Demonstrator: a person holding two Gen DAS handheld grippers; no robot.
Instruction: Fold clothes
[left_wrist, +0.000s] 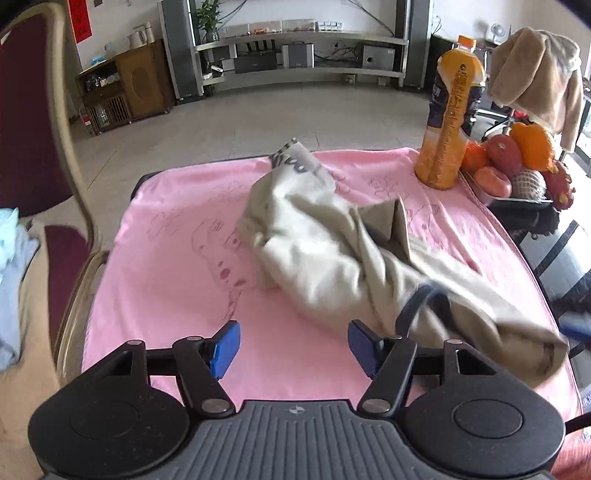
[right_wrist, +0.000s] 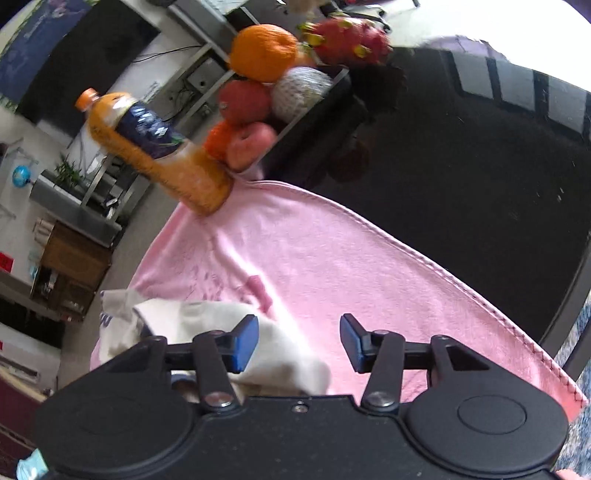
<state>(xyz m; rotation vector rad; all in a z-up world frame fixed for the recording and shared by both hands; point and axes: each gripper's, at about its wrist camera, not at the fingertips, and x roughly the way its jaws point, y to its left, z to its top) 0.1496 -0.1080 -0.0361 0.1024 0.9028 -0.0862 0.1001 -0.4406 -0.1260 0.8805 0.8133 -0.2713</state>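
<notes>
One beige garment (left_wrist: 332, 254) lies crumpled across the middle of the pink towel (left_wrist: 166, 258) that covers the dark table (right_wrist: 480, 184). At the far right stand one orange juice bottle (left_wrist: 448, 110) and one dark tray (right_wrist: 314, 107) piled with fruit. One red chair (left_wrist: 33, 122) sits at the left. Both claws are spread and hold nothing: the left gripper (left_wrist: 293, 345) is just near of the garment, and the right gripper (right_wrist: 299, 343) is above its edge.
</notes>
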